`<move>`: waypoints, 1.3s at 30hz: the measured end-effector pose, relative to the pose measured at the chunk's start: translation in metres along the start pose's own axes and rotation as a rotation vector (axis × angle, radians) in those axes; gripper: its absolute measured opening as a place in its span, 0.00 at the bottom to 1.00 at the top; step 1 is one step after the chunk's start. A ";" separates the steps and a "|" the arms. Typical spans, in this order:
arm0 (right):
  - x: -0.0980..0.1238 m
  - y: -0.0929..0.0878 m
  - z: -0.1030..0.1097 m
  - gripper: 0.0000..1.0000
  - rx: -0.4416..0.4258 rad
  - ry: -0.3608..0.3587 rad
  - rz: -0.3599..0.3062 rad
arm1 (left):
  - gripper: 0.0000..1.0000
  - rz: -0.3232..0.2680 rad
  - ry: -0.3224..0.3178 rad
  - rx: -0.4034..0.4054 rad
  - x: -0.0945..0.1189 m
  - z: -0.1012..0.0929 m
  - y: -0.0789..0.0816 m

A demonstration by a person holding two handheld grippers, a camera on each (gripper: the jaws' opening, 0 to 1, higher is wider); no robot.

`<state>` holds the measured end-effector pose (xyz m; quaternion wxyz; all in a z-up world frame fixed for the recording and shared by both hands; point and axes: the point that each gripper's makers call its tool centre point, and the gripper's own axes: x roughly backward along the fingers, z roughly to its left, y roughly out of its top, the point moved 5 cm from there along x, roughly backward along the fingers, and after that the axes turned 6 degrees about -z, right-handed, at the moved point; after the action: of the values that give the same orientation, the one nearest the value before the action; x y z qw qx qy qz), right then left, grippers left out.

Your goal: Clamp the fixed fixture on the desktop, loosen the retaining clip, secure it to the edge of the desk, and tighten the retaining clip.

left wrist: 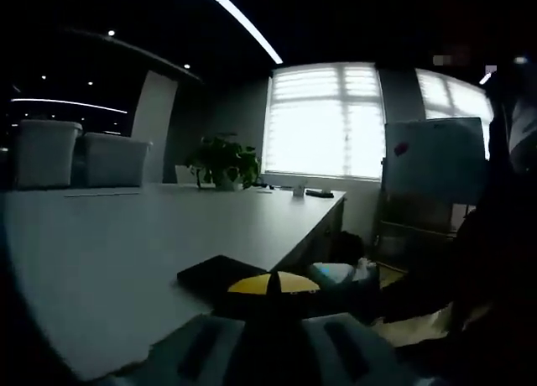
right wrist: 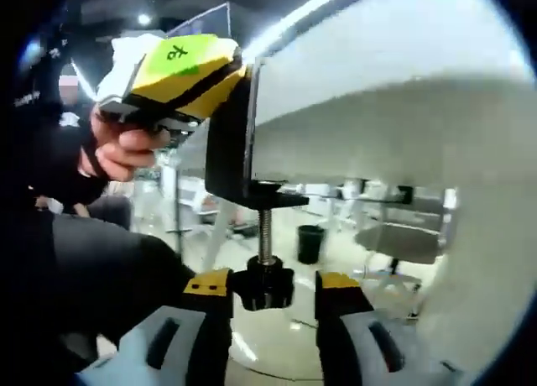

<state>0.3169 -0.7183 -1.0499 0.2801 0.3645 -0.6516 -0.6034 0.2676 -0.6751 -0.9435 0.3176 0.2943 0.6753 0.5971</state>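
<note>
Right jaws stand open around black knob [right wrist: 263, 287] of black clamp [right wrist: 228, 143] straddling desk edge [right wrist: 352, 126].

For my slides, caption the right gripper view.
Right gripper at the screw knob of a black clamp on the desk edge.

1. My left gripper view sits low, just above the desk [left wrist: 151, 243], at its near edge. It faces along the desktop toward the bright windows [left wrist: 323, 122], with the potted plant [left wrist: 222, 161] at the desk's far end.
2. My right gripper view sits below the desk [right wrist: 394, 92] edge and looks up at the underside. It is very near the clamp fixture [right wrist: 231, 134] gripping that edge, with the screw knob [right wrist: 263, 285] between its own jaws.
3. Both views share the desk edge and the clamp: the black plate [left wrist: 220, 274] seen from above the desk, the screw side from beneath. The left gripper [right wrist: 172, 71] appears above the desk edge in the right gripper view.
</note>
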 end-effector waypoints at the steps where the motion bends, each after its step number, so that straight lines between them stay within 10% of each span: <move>1: 0.007 0.000 0.000 0.50 -0.004 -0.081 0.016 | 0.01 -0.003 -0.001 0.003 0.000 0.000 0.000; 12: 0.013 0.005 0.031 0.56 0.013 -0.565 0.045 | 0.01 -0.028 -0.029 0.003 0.000 0.001 -0.001; 20: 0.003 -0.003 0.026 0.49 0.018 -0.742 0.059 | 0.01 -0.031 -0.047 -0.014 0.000 -0.003 0.001; 33: -0.004 0.007 0.026 0.25 0.014 -0.727 0.056 | 0.01 -0.039 -0.047 -0.005 0.002 -0.006 0.002; 39: -0.005 0.007 0.020 0.25 -0.006 -0.488 0.086 | 0.01 -0.028 -0.049 -0.017 0.002 -0.006 0.003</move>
<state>0.3031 -0.7028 -1.0449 0.1408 0.1791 -0.7132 -0.6629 0.2618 -0.6772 -0.9401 0.3447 0.2967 0.6663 0.5910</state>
